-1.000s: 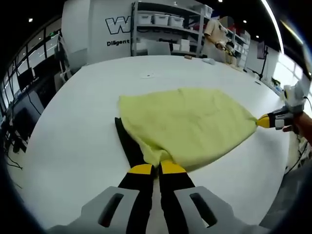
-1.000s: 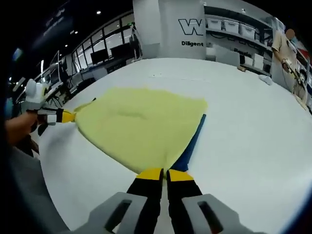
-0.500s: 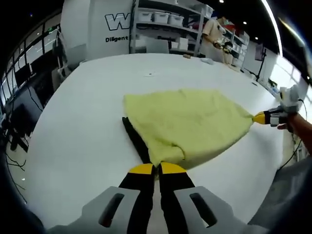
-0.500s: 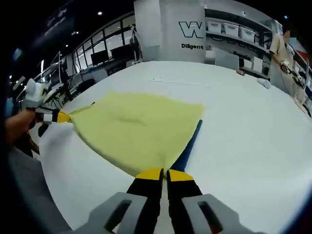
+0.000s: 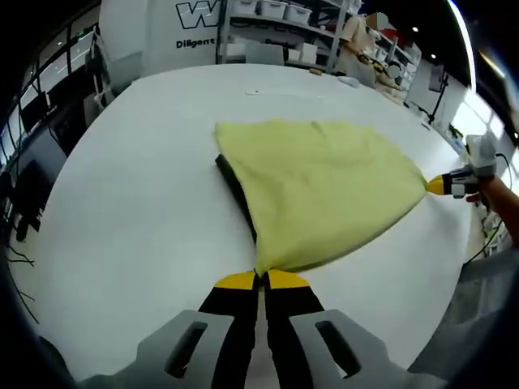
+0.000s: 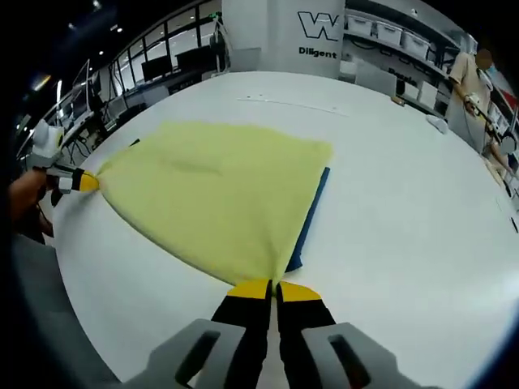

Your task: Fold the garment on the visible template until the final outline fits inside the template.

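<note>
The left claw [image 5: 259,279] pinches one corner of the yellow garment [image 5: 324,186] spread on the white table [image 5: 122,203]. The right claw [image 6: 274,288] pinches another corner; its view shows a blue template [image 6: 310,217] edge underneath.

Yellow garment [image 5: 320,186]: spread on white table [image 5: 122,203], stretched taut between two corners | dark template [image 5: 235,190]: strip showing along garment's left edge | left gripper [image 5: 260,280]: jaws closed on near corner | right gripper [image 5: 438,185]: pinching far-right corner, hand [image 5: 496,194] behind | shelving [image 5: 284,32]: background.
</note>
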`<state>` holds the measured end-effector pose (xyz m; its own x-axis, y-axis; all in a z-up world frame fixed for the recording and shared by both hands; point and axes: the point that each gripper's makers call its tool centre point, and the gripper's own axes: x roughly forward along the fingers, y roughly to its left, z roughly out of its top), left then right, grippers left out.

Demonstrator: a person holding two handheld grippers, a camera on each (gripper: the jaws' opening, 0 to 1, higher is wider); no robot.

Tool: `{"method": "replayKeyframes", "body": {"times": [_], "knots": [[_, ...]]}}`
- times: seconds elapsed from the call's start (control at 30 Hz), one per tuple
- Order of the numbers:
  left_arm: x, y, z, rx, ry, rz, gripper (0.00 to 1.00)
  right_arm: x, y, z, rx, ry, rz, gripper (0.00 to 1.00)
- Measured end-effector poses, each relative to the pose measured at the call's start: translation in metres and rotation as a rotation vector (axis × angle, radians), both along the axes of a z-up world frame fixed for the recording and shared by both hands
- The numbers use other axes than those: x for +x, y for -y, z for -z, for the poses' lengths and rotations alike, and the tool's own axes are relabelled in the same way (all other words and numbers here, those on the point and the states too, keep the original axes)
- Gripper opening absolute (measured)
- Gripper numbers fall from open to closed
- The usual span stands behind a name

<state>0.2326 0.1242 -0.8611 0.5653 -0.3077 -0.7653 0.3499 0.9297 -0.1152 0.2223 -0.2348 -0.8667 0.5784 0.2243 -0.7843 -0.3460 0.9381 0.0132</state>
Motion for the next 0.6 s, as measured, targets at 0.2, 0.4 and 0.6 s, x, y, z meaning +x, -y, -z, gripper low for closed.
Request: {"method": "replayKeyframes", "body": {"times": [0.2,0.4,0.6], "knots": [[0.001,0.003,-0.002,0.002,0.044,0.043,0.01,0.0,-0.001,-0.001,0.004,0.003,-0.011,0.0],[0.002,0.004,-0.014,-0.028,0.084,0.027,0.07,0.0,-0.003,-0.001,-0.005,0.003,-0.018,0.0],[0.009,0.01,-0.012,-0.027,0.091,0.02,0.08,0.0,-0.003,-0.001,-0.008,0.001,-0.023,0.0]]}}
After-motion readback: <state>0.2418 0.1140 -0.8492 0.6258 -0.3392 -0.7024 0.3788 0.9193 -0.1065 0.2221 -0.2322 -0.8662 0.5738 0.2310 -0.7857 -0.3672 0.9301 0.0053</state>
